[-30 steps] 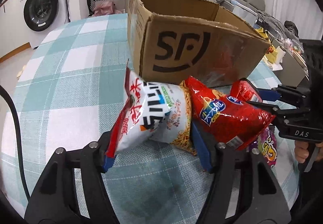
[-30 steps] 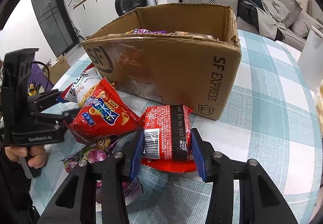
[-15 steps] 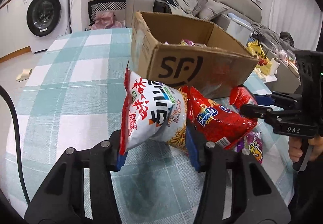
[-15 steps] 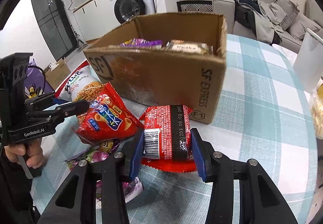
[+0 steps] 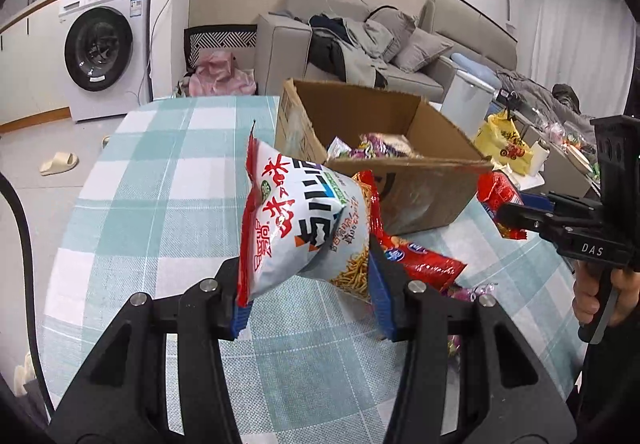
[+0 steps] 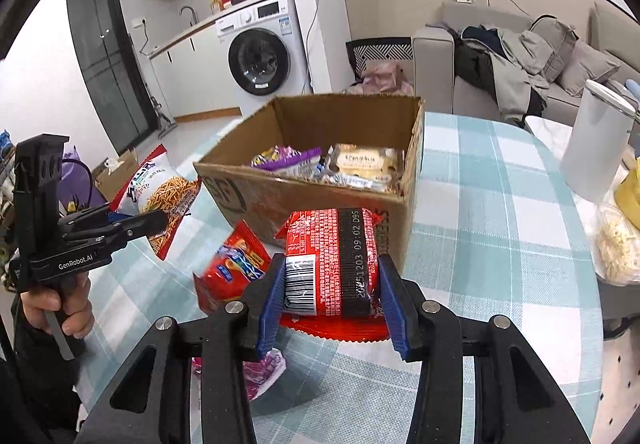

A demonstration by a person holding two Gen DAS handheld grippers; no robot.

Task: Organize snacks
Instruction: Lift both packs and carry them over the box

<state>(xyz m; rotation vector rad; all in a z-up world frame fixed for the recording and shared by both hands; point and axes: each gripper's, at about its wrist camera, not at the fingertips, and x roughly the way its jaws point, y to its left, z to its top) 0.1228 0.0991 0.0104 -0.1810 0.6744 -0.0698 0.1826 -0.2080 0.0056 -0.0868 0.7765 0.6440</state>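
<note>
My left gripper is shut on a white and red noodle-stick snack bag, held in the air in front of an open cardboard box. The same bag and left gripper show at the left of the right wrist view. My right gripper is shut on a red snack pack with a barcode, also lifted before the box. In the left wrist view that pack and right gripper are at the right. Several snack packets lie inside the box.
A red chip bag and a purple packet lie on the checked tablecloth in front of the box. A white canister and a bag of food stand at the right. A sofa and a washing machine are beyond.
Both grippers have risen with their packs, so the box's inside now shows. The left gripper's jaws closed tighter on the noodle-stick bag, lifting it off the table.
</note>
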